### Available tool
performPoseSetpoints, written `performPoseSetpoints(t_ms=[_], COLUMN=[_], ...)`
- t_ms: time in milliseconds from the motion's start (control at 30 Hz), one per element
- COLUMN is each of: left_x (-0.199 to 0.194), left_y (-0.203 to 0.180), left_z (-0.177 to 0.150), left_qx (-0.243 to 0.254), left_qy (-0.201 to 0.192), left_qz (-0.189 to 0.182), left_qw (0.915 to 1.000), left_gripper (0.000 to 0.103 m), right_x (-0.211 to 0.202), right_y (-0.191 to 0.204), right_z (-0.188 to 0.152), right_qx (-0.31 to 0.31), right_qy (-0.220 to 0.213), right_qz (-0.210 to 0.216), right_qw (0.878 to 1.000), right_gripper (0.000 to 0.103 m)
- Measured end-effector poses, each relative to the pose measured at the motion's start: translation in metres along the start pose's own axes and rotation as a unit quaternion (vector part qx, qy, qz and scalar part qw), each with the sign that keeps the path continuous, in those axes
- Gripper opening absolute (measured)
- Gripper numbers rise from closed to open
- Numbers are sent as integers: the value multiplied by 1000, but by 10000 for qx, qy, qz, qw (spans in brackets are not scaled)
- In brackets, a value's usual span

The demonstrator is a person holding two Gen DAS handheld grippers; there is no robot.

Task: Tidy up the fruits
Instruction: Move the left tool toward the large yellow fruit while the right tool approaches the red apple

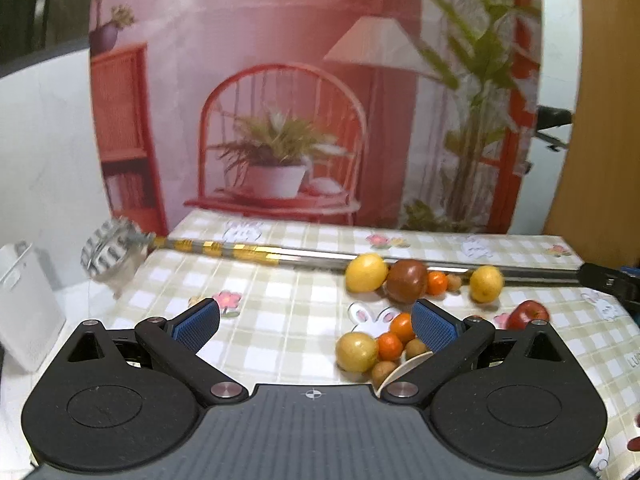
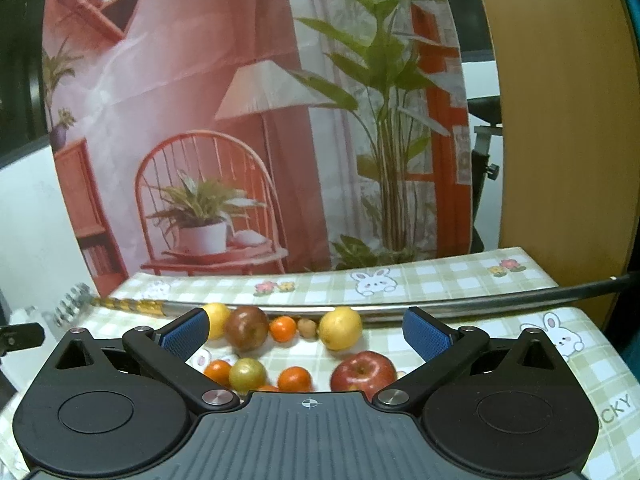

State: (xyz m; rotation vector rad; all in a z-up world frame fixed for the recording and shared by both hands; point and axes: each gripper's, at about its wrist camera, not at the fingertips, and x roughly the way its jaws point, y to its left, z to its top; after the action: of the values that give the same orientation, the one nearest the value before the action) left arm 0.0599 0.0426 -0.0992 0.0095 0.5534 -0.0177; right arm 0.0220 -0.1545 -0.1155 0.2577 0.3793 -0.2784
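**Fruit Scattered Ahead of Two Spread Grippers**

While both tools hovered over the checked tablecloth (image 2: 440, 280), the left gripper (image 1: 316, 322) had its blue pads wide apart and held nothing. Just off its right finger sat a cluster: a yellow-green fruit (image 1: 356, 351), small oranges (image 1: 390, 346) and brown nuts (image 1: 416, 348). The right gripper (image 2: 306, 330) likewise stood spread and empty. Between its fingers lay a red apple (image 2: 363, 370); farther ahead, against a metal rod (image 2: 480, 306), were two lemons (image 2: 341, 328) and a dark apple (image 2: 247, 328).
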Motion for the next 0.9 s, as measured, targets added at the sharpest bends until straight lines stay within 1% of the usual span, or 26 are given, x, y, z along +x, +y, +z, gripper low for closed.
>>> performPoseSetpoints(t_ms=[67,133,233,367,467,567,700,800,900], left_x=[7,12,21,25,28,33,48,59,68], left_y=[1,1,6,13,11,6,2,2,2], left_z=[1,1,4,9,16,23,33,37,39], left_qx=[45,114,136,-32,-2,111,55,-49,-143], left_qy=[94,156,305,460,414,404,593,702,748], left_qz=[91,68,-26,-289,-358,-246,-153,-251,-410], left_qw=[9999,9998,9994,9985,9985,9988,9981,9972,9963], left_gripper=[103,103,103,103,103,103,103,103,103], right_x=[5,9,16,25,28,29,31,35,45], right_y=[-1,-3,-8,-19,-19,-17,-18,-17,-20], right_z=[-1,0,5,10,12,18,30,38,43], right_qx=[-23,-54,-102,-8,-293,-712,-935,-1163,-1140], right_qy=[60,120,295,411,395,244,177,224,418], right_qz=[48,40,26,162,149,86,217,307,447], right_qw=[10000,9999,9995,9990,9987,9971,9952,9925,9916], right_gripper=[103,103,103,103,103,103,103,103,103])
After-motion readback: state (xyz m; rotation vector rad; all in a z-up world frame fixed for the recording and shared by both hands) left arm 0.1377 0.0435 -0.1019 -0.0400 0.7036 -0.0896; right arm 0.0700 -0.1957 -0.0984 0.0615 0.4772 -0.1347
